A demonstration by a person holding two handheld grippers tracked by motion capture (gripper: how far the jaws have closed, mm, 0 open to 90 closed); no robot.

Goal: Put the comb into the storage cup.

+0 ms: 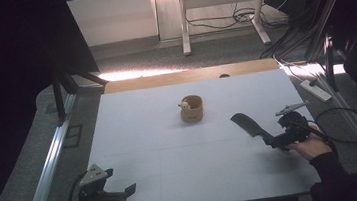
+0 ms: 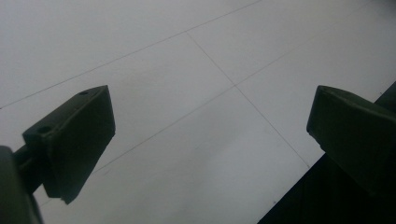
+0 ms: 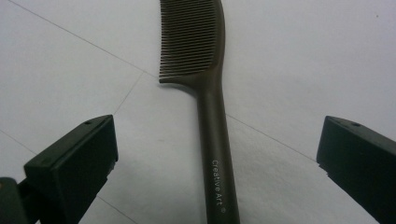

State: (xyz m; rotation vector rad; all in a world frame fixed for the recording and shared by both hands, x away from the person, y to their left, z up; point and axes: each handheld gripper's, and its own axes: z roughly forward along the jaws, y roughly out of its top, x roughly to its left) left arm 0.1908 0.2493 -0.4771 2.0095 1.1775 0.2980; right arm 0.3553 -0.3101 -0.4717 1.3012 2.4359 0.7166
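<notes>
Resting flat on the white table (image 1: 174,171), the dark comb (image 3: 212,116) lay with its handle running between the wide-open jaws of the right gripper (image 3: 217,154), touching neither; its teeth pointed away, ahead of the jaws. The handle bore the print "Creative Art". In the high view the right hand (image 1: 312,146) held this gripper at the comb's near end. The left gripper (image 2: 210,135), jaws also spread wide, held nothing above the table's near edge. A small wooden cup (image 1: 191,108) stood well ahead of both grippers.

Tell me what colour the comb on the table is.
Dark brown, with pale lettering on its handle. The comb shows best in the right gripper view.
</notes>
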